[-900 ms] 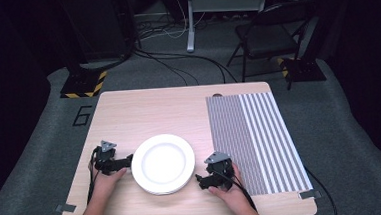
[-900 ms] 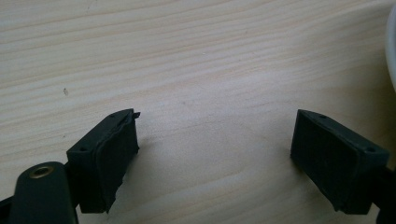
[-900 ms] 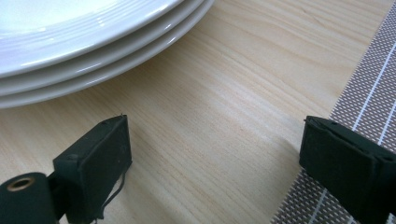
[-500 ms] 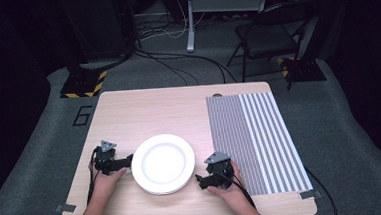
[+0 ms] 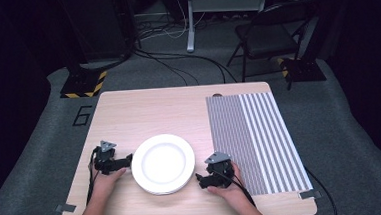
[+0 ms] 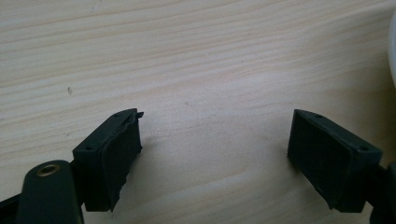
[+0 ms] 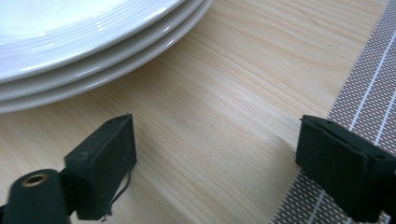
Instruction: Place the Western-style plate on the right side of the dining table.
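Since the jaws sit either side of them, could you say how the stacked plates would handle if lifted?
The plates look like glazed ceramic: probably stiff, heavy and breakable. Their glossy rims may slip in the jaws. Three lie stacked loose, so the upper ones could slide if tilted.

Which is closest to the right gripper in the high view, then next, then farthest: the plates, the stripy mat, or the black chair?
From the right gripper:
1. Stack of white plates, just to its left, and the striped mat, just to its right: too close to call.
2. Black chair, far off on the floor beyond the table.

High view overhead; gripper views near plates (image 7: 88,42).
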Demonstrator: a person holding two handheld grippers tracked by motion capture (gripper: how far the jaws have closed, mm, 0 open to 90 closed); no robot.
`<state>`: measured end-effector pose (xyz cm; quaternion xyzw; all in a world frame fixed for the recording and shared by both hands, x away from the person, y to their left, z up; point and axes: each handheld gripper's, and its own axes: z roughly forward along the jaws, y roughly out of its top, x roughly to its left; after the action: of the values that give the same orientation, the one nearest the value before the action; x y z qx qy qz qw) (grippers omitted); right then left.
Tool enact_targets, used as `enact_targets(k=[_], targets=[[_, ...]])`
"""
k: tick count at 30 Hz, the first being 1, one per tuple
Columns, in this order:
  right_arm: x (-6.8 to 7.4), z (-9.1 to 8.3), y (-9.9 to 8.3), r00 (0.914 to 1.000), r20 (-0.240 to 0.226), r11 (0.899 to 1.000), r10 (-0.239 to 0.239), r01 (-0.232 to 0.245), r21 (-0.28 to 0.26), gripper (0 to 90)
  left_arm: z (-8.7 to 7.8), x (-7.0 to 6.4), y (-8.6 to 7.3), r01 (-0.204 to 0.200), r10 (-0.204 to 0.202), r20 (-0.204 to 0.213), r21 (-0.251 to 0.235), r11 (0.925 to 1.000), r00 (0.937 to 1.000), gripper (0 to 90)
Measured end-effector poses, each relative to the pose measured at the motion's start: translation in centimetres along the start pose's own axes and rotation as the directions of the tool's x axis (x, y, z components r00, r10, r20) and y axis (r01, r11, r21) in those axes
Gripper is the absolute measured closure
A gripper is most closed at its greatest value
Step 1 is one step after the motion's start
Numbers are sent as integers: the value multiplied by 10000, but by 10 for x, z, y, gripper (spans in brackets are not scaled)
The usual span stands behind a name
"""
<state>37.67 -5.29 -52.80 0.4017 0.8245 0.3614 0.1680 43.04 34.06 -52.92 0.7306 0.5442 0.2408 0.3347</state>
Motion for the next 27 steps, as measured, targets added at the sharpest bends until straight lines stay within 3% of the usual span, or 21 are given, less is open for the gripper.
enact_targets(k=[7, 12, 18, 21, 24, 27], targets=[[-1, -1, 0, 10000, 75, 10000, 25, -24, -41, 175, -2, 1, -1, 199, -201, -160, -105, 9997, 9997, 231], [-3, -4, 0, 9996, 217, 9998, 151, -149, -101, 275, -4, 1, -1, 284, -285, -199, -75, 9996, 9994, 304], [-6, -9, 1, 9983, 321, 9987, 488, -484, -130, 294, -10, 3, 1, 798, -798, -26, 234, 9965, 9968, 393], [-7, -13, 2, 9972, 202, 9970, 724, -718, -276, 416, -13, 3, 2, 811, -811, -34, 421, 9958, 9967, 407], [-7, -19, 6, 9966, -77, 9964, 817, -819, -198, 438, -20, 1, 4, 850, -856, 134, 377, 9957, 9962, 419], [-6, -26, 13, 9968, -122, 9966, 788, -790, -237, 459, -28, -4, 10, 1170, -1177, 393, 212, 9929, 9923, 429]])
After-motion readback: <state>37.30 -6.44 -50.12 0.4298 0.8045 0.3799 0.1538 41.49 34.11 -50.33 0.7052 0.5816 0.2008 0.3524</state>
